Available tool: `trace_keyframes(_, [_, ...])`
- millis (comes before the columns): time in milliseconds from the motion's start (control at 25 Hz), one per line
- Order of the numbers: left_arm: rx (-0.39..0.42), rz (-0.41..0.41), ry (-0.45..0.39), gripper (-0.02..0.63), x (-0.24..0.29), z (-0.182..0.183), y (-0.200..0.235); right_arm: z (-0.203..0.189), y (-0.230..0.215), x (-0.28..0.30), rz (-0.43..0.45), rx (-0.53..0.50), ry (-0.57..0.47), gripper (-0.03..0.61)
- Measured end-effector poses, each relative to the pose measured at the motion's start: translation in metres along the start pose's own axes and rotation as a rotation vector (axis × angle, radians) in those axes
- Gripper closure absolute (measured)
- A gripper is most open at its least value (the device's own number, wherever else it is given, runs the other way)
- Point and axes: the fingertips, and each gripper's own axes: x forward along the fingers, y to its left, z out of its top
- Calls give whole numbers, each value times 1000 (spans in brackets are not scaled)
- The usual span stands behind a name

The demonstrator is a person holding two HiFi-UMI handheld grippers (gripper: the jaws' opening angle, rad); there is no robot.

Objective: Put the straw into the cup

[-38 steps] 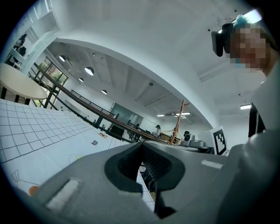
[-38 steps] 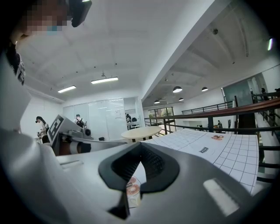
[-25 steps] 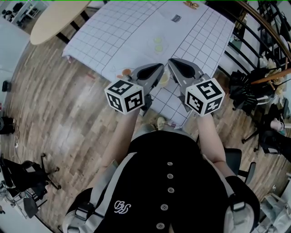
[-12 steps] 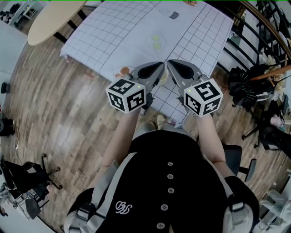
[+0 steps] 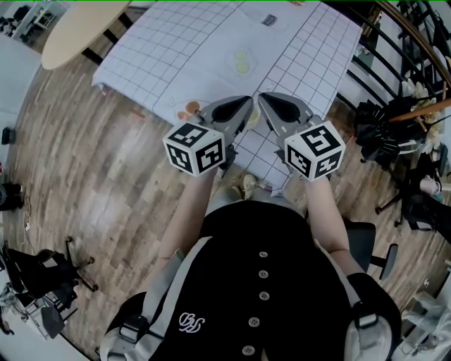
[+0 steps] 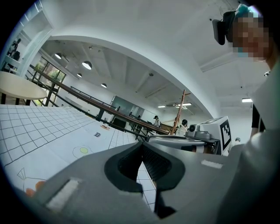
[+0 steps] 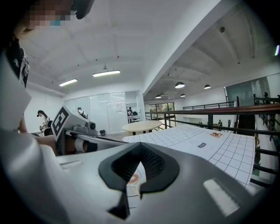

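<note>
My left gripper (image 5: pixel 243 107) and right gripper (image 5: pixel 268 100) are held side by side over the near edge of the white gridded table (image 5: pixel 197 49), both pointing away from me. The jaws of both are shut with nothing between them, as the left gripper (image 6: pixel 142 145) and right gripper (image 7: pixel 140 144) views show. A small pale rounded thing (image 5: pixel 254 121), perhaps the cup, peeks out between the two grippers. I cannot see a straw in any view.
The table sheet bears a printed yellow-green circle (image 5: pixel 242 60), an orange mark (image 5: pixel 189 111) and a small label (image 5: pixel 268 20). A round wooden table (image 5: pixel 77 28) stands far left. A railing (image 5: pixel 394 42) and black stands (image 5: pixel 377 134) are on the right.
</note>
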Motion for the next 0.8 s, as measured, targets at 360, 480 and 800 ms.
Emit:
trace_keyframes(360, [-10, -10, -2, 615, 0, -4, -1, -7, 1, 0, 19, 7, 17, 581])
trace_keyframes(480, [-12, -13, -2, 615, 2, -5, -2, -9, 1, -1, 25, 10, 20, 581])
trace_keyframes(800, [-15, -19, 4, 615, 8, -5, -2, -9, -5, -2, 25, 15, 25, 581])
